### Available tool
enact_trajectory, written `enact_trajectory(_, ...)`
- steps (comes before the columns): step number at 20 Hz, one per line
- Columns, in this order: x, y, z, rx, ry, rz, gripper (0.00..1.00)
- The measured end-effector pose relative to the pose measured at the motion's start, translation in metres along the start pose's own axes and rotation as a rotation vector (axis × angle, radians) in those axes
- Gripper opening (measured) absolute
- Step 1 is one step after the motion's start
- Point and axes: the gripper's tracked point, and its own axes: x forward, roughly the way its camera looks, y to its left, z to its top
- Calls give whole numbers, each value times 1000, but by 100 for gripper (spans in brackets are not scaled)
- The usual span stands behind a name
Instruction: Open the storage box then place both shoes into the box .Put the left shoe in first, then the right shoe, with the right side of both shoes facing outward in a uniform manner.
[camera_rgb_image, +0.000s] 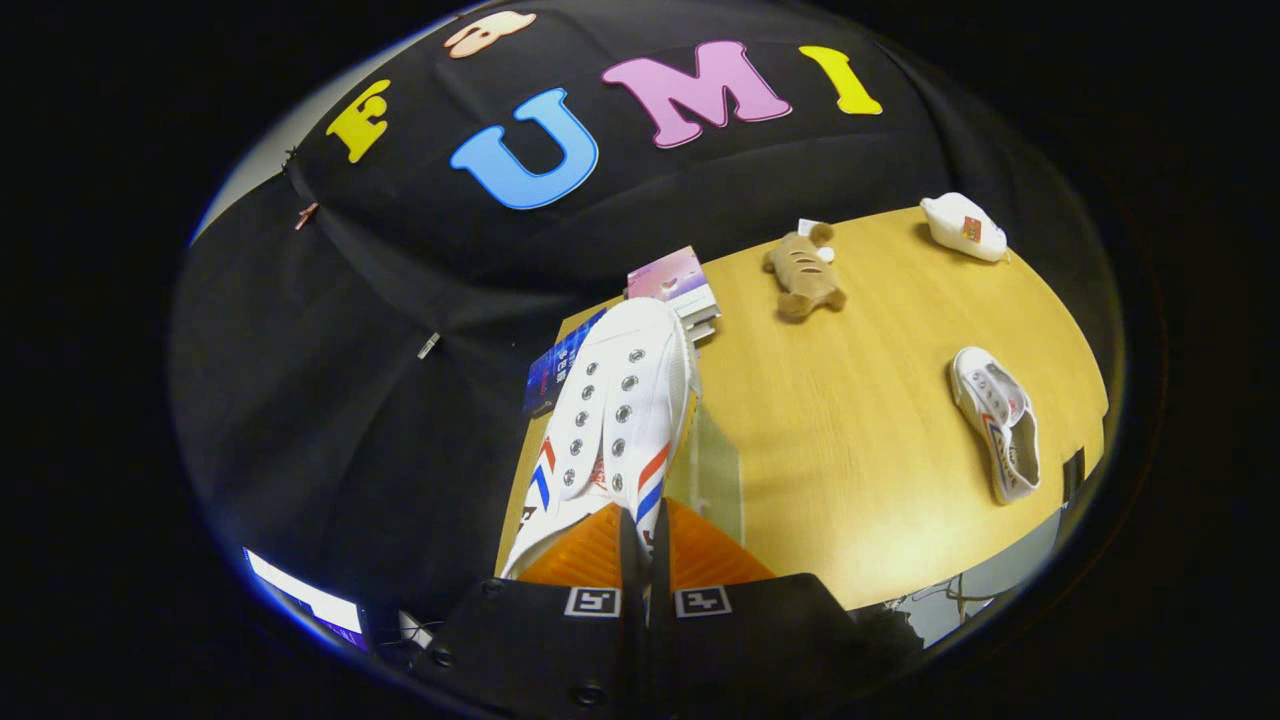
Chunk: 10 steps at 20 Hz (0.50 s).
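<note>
Nearest the booth wall, a dark blue flat packet (553, 372) and a stack of pink and white books (680, 287) lie at the far edge of the light wooden table (860, 470), partly hidden by the held shoe. This held shoe, a white canvas lace-up sneaker with red and blue side stripes and metal eyelets (620, 410), extends forward from the gripper (645, 535), toe pointing away. The fingers are drawn nearly together, pinching the side wall of the sneaker at its collar, so the gripper is clamped on it. Just beyond the fingers, beside the sneaker, a clear plastic panel (715, 470) is visible; it is probably part of the storage box, but whether the box is open cannot be determined. Further right, a brown plush toy (803, 272) rests mid-table. A white plastic bottle lying on its side (963, 228) occupies the far corner. The second matching white sneaker (1000, 425) lies on its side near the table's right edge, well apart from the box. Risks: the grip takes only a thin canvas edge, so the sneaker may pivot or slip; any rotation would spoil the required outward-facing side; a low toe could catch the box wall.
</note>
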Motion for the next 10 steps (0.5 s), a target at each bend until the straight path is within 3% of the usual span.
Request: enact_trajectory(10,86,32,-64,-86,147,-41,5)
